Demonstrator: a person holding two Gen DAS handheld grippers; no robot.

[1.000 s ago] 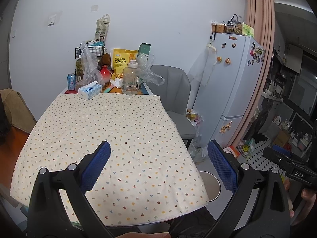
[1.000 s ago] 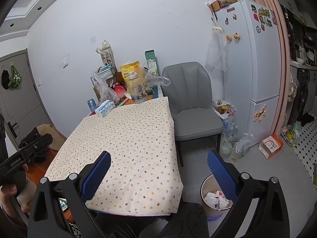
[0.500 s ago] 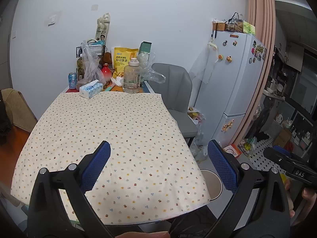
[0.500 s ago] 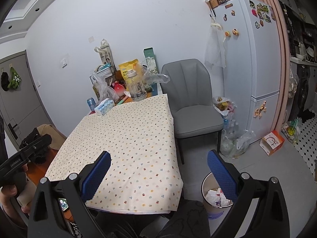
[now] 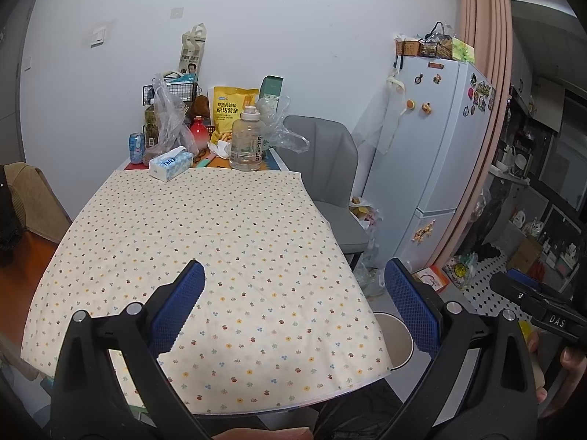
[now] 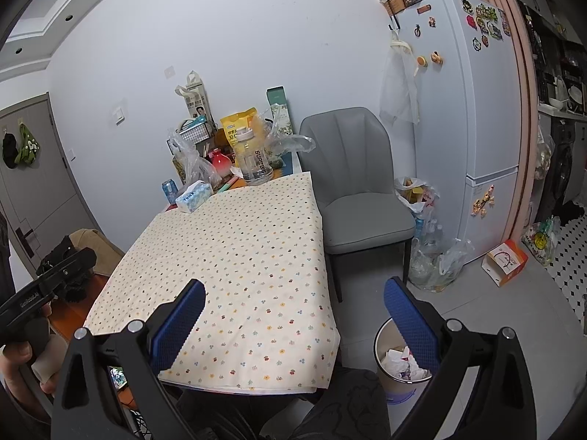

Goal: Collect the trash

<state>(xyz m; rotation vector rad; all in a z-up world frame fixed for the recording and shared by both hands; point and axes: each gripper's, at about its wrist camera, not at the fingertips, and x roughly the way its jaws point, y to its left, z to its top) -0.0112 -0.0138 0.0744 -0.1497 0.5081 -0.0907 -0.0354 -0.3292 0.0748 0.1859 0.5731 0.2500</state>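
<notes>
A table with a flowered cloth [image 5: 205, 242] fills the middle of both views; it also shows in the right wrist view [image 6: 242, 249]. A white trash bin [image 6: 398, 361] with crumpled paper stands on the floor at the table's near right corner; its rim shows in the left wrist view [image 5: 398, 333]. My left gripper [image 5: 293, 308] is open and empty above the near table edge. My right gripper [image 6: 291, 321] is open and empty, above the table's near right corner. A crumpled white tissue [image 5: 220, 146] lies among the items at the far end.
At the far end stand a tissue box [image 5: 170, 163], a blue can [image 5: 135, 146], a large clear bottle [image 5: 247, 139], a yellow snack bag [image 5: 231, 110] and plastic bags. A grey chair [image 6: 359, 190] and a white fridge [image 6: 469, 139] stand right. Bags [image 6: 436, 260] and a box [image 6: 504, 260] lie on the floor.
Both grippers have pulled back and risen slightly, so the table looks a little farther. Both stay open and empty.
</notes>
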